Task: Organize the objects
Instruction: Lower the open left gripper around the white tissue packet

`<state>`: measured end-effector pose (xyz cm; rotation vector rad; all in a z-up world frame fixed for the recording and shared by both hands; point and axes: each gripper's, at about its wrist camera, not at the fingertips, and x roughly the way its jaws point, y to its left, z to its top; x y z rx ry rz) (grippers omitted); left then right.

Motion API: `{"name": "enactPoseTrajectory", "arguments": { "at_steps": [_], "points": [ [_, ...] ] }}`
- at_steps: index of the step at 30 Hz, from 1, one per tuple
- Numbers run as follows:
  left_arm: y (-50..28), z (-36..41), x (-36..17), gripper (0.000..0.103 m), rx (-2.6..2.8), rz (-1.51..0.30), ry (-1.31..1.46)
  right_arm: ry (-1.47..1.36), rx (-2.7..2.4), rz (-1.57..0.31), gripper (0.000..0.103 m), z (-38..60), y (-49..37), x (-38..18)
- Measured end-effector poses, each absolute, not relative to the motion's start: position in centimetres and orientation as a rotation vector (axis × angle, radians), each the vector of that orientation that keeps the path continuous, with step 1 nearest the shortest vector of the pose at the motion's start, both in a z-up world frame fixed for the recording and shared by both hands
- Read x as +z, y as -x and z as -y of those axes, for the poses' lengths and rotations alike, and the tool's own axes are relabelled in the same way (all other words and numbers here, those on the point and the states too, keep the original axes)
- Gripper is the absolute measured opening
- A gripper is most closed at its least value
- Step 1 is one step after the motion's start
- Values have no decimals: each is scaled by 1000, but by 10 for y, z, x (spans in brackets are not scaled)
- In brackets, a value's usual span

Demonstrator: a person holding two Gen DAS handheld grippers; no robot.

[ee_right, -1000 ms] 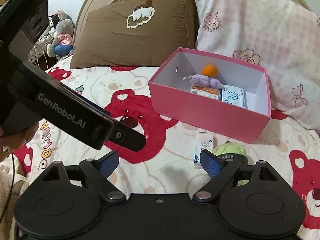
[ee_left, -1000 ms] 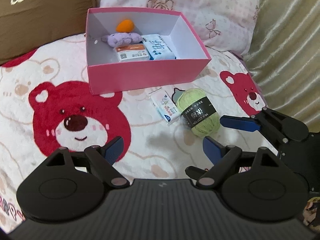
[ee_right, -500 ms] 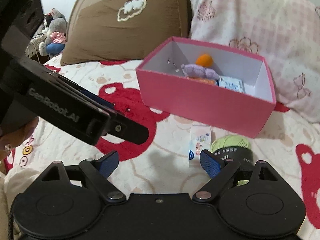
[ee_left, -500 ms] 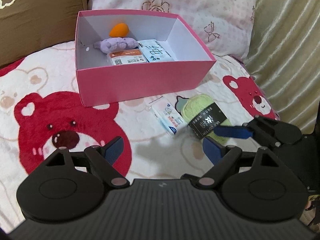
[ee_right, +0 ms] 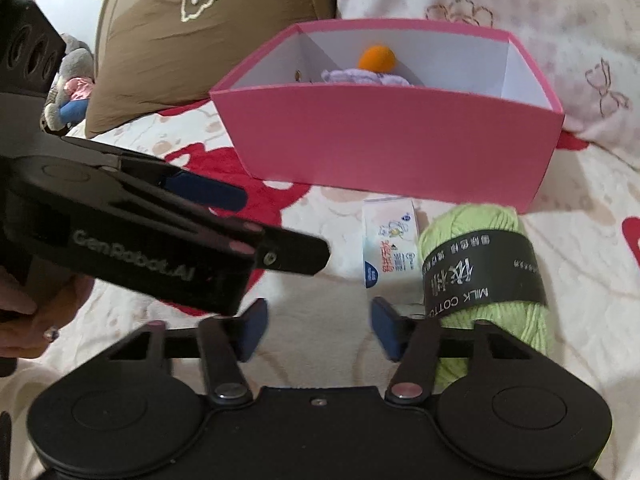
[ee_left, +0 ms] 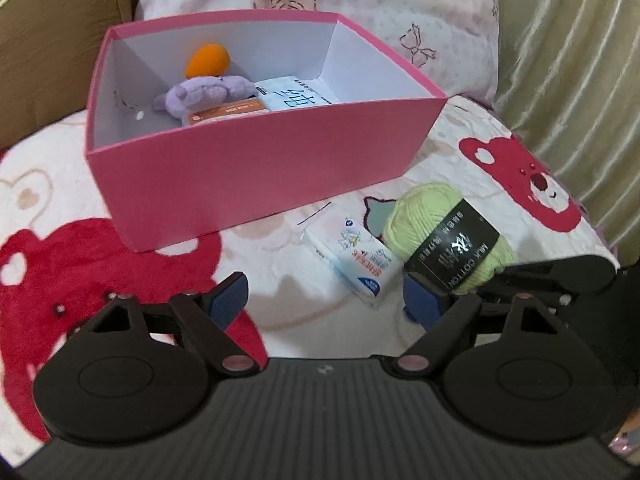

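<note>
From the left wrist camera, the left gripper (ee_left: 326, 294) hangs low over the bear-print bedspread (ee_left: 60, 272) with its blue pads spread wide and nothing between them. Just ahead lie a small white tissue packet (ee_left: 352, 254) and, touching its right side, a pale green yarn ball (ee_left: 446, 236) with a black band; the right-hand pad sits just below the yarn. Behind both stands the open pink box (ee_left: 256, 164), holding an orange sponge (ee_left: 208, 58), a purple plush (ee_left: 200, 92) and a white-blue packet (ee_left: 292, 98), with an orange-labelled pack partly hidden under the plush. The right gripper's black body shows at the right edge, behind the yarn. From the right wrist camera, the right gripper (ee_right: 318, 328) is likewise parted and empty, its right finger close against the yarn ball (ee_right: 484, 264), the tissue packet (ee_right: 390, 248) just beyond its tips. The pink box (ee_right: 392, 144) stands behind them, in front of a brown pillow (ee_right: 192, 36). The left gripper (ee_right: 208, 196) reaches in from the left, tilted, held in a hand (ee_right: 36, 312) near the frame's edge.
</note>
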<state>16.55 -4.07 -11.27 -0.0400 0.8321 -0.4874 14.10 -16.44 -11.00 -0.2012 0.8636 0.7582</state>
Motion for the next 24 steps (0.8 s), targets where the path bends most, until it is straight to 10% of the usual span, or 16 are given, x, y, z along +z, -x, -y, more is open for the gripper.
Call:
{"name": "enactPoseTrajectory", "arguments": {
  "at_steps": [3, 24],
  "points": [
    [-176, 40, -118, 76, -513, -823, 72, 230, 745, -842, 35, 157, -141, -116],
    [-222, 79, -144, 53, -589, -757, 48, 278, 655, -790, 35, 157, -147, -132]
  ]
}}
